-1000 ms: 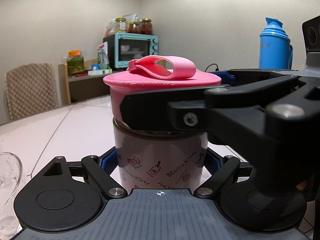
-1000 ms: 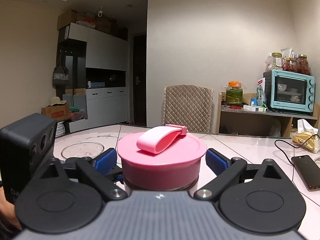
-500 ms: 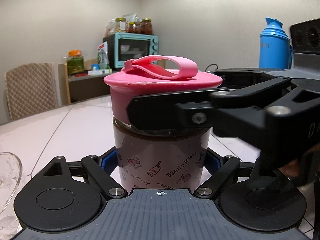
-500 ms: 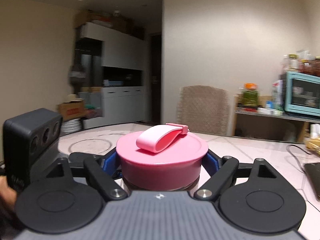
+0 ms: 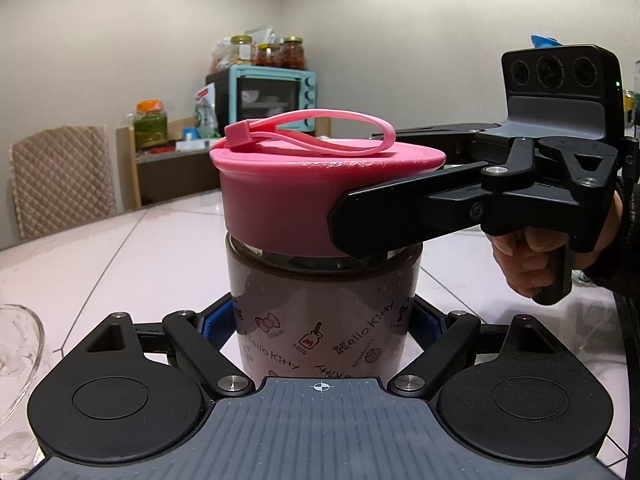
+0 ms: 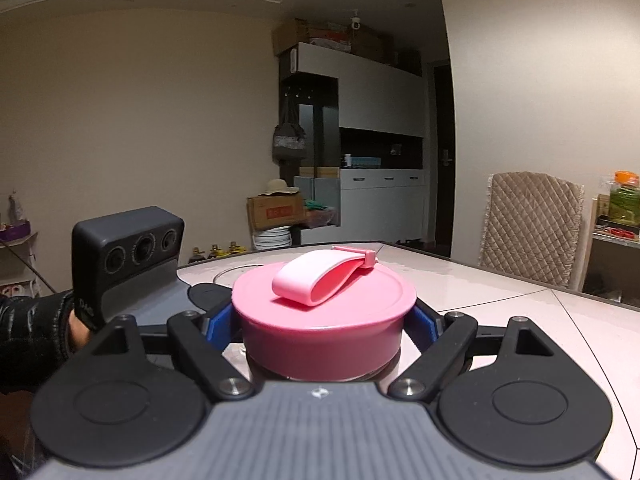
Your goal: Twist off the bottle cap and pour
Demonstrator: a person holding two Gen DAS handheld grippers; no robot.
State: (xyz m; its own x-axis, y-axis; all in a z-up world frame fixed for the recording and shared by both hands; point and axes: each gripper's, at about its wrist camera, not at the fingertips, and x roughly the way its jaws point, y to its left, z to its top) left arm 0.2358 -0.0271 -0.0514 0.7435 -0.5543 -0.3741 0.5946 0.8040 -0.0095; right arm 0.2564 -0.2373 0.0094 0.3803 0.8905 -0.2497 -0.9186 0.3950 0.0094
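- On the white table (image 5: pixel 120 264) stands the bottle (image 5: pixel 324 320), clamped low by the left gripper (image 5: pixel 324 322).
- Right gripper (image 6: pixel 322 322) squeezes the pink cap (image 6: pixel 320 320); unscrewing seems in progress.
- Next it probably needs more turning, then a lift.

Tabletop (image 5: pixel 120 264) left of bottle (image 5: pixel 324 320) open, only glass bowl (image 5: pixel 20 356) at near-left edge. Right side blocked by right tool (image 5: pixel 360 220) clamping cap (image 5: pixel 280 204). Chair (image 6: pixel 532 228) stands past far edge.
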